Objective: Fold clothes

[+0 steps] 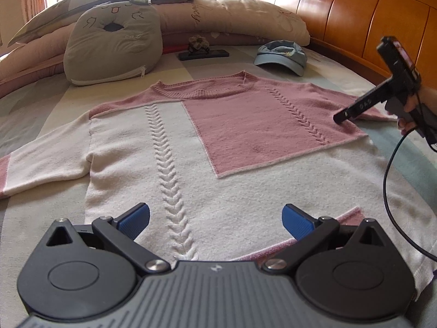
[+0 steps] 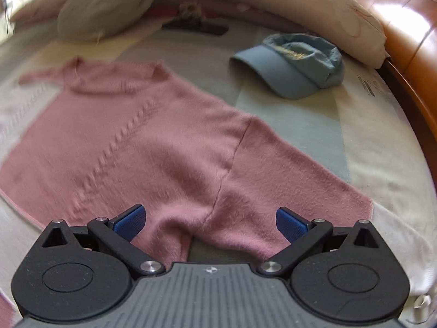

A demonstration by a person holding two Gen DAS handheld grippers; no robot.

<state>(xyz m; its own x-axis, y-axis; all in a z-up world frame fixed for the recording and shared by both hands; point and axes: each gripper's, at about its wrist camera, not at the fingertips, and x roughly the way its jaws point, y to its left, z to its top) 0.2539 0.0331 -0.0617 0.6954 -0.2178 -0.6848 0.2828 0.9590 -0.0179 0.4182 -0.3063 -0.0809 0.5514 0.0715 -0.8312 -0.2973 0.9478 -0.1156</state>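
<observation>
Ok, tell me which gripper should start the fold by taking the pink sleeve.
Right. The right gripper is open with its fingers straddling the pink sleeve near the armpit seam. The left gripper is open too, but sits over the sweater hem, far from that sleeve.

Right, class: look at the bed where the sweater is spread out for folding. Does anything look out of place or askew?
The sweater lies flat, but its right sleeve is already tucked back across the hem. Beyond it, a blue cap and a dark phone-like slab with a flower ornament on it lie loose on the bedspread: not laundry. Nothing looks damaged or spilled.
</observation>
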